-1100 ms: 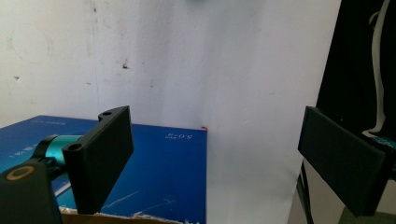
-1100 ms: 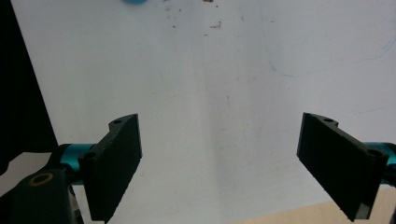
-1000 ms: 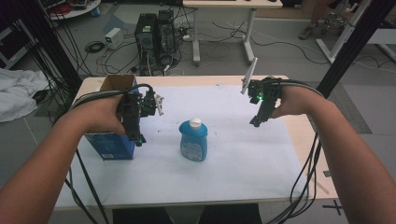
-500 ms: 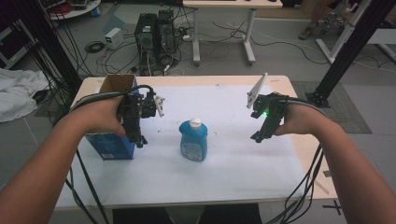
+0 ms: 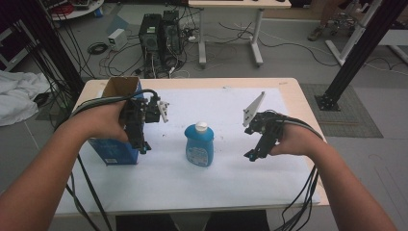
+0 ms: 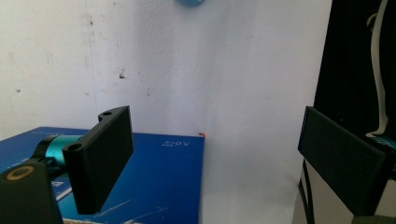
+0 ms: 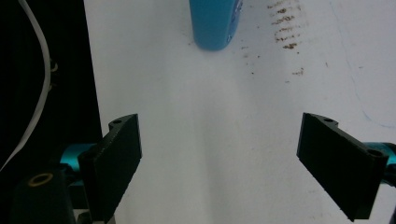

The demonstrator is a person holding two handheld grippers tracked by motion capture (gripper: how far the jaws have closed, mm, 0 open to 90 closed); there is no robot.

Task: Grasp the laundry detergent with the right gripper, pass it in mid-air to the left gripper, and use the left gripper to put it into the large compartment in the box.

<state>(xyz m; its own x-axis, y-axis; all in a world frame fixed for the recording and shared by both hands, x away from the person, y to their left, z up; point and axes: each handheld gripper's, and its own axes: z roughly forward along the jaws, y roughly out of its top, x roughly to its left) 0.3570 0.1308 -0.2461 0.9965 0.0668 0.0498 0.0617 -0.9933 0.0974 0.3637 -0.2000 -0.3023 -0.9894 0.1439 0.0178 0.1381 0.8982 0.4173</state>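
left claw (image 5: 142,147): jaws apart, pointing down | right claw (image 5: 252,156): jaws apart, tilted down

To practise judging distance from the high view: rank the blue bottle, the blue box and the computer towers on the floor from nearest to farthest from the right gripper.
1. Blue bottle: mid-table, just left of the right gripper.
2. Blue box: left side, by the left gripper.
3. Computer towers: on the floor beyond the table.
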